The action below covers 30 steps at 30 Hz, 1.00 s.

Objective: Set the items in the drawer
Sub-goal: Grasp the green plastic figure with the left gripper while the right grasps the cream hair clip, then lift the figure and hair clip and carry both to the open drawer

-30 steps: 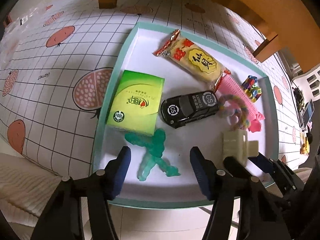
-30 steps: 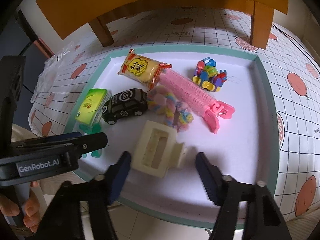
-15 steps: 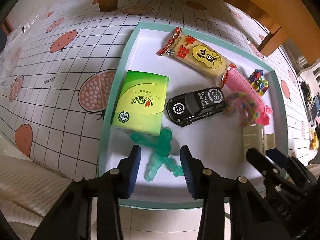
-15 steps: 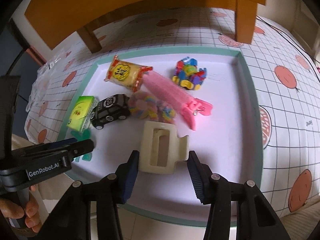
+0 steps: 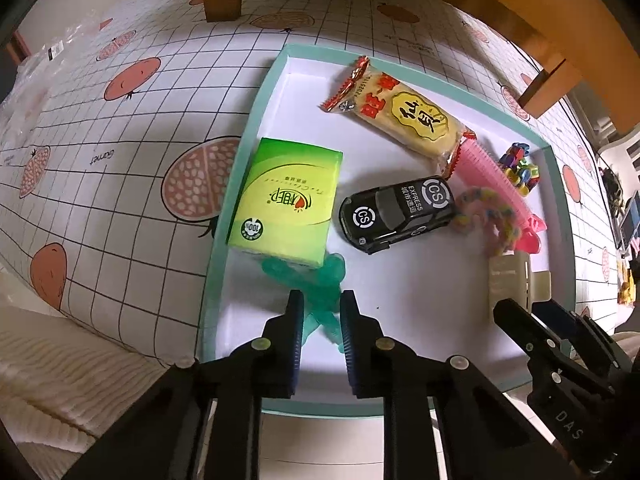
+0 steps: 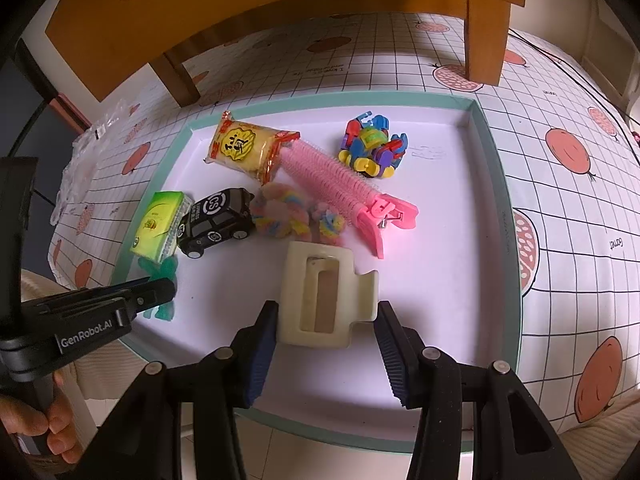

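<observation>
Checked cloth printed with red fruit covers the surface, and a shallow white tray with a teal rim (image 5: pixel 224 216) lies on it below an orange wooden frame.

The left gripper (image 5: pixel 320 312) is seen at lower centre of the left wrist view, clenched on the green translucent figure (image 5: pixel 326 280). The jaws are nearly together, and the figure's lower body is pinched between the pads. Its upper part extends toward the top of the frame and is partly covered by the green tissue pack (image 5: pixel 286 208), which rests on it. The figure's long axis runs roughly along the fingers, so a clean lift is judged to require drawing the figure out from under the pack.

The right gripper (image 6: pixel 326 332) is seen at lower centre of the right wrist view, with its jaws part-way apart. The cream hair claw clip (image 6: pixel 320 296) lies between them. The left pad appears to touch the clip's body; the right pad stands just beside the clip's lever, and contact there cannot be confirmed. The clip's long axis runs up the frame, in line with the fingers.

Beyond the grippers, the tray holds a black toy car (image 5: pixel 396 212), a pastel scrunchie (image 6: pixel 296 216), a pink roller clip (image 6: pixel 344 188), a yellow snack packet (image 5: pixel 404 112) and a multicoloured block toy (image 6: pixel 372 148). No drawer is visible in either view.
</observation>
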Each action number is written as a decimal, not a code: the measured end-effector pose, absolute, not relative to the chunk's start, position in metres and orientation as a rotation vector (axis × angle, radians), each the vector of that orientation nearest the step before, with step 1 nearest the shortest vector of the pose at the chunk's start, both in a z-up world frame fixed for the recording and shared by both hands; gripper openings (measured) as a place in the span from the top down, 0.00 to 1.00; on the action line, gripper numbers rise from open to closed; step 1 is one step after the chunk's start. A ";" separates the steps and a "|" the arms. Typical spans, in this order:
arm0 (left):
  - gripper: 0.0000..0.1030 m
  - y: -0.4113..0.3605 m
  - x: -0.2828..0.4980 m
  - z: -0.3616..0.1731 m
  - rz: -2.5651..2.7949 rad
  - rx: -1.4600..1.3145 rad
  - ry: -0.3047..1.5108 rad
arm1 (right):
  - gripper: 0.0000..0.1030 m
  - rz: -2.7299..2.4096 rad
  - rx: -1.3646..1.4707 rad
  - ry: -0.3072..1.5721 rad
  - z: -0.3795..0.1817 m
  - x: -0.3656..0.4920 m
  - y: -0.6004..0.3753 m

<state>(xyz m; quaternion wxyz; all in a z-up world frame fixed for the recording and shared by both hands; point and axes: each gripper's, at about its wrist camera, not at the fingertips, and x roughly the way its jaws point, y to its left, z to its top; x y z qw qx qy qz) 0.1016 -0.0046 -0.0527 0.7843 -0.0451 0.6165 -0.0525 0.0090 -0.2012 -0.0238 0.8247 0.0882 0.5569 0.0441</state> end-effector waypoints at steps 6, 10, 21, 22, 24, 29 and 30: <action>0.83 -0.008 0.101 -0.053 -0.123 -0.125 1.330 | 0.51 0.095 0.205 1.183 -0.023 0.008 -0.204; 0.84 -0.005 0.100 -0.048 -0.138 -0.144 1.310 | 0.53 0.090 0.222 1.174 -0.019 0.008 -0.208; 0.84 -0.005 0.095 -0.027 -0.195 -0.186 1.225 | 0.53 0.094 0.293 1.126 -0.007 0.005 -0.218; 0.84 -0.006 0.094 -0.025 -0.203 -0.189 1.215 | 0.53 0.095 0.299 1.120 -0.005 0.005 -0.218; 0.84 -0.007 0.093 -0.020 -0.218 -0.194 1.193 | 0.53 0.095 0.309 1.107 -0.002 0.004 -0.219; 0.84 -0.010 0.089 -0.006 -0.256 -0.206 1.121 | 0.53 0.094 0.318 1.061 0.012 0.002 -0.223; 0.84 -0.010 0.089 -0.002 -0.262 -0.203 1.105 | 0.53 0.094 0.317 1.048 0.017 0.001 -0.224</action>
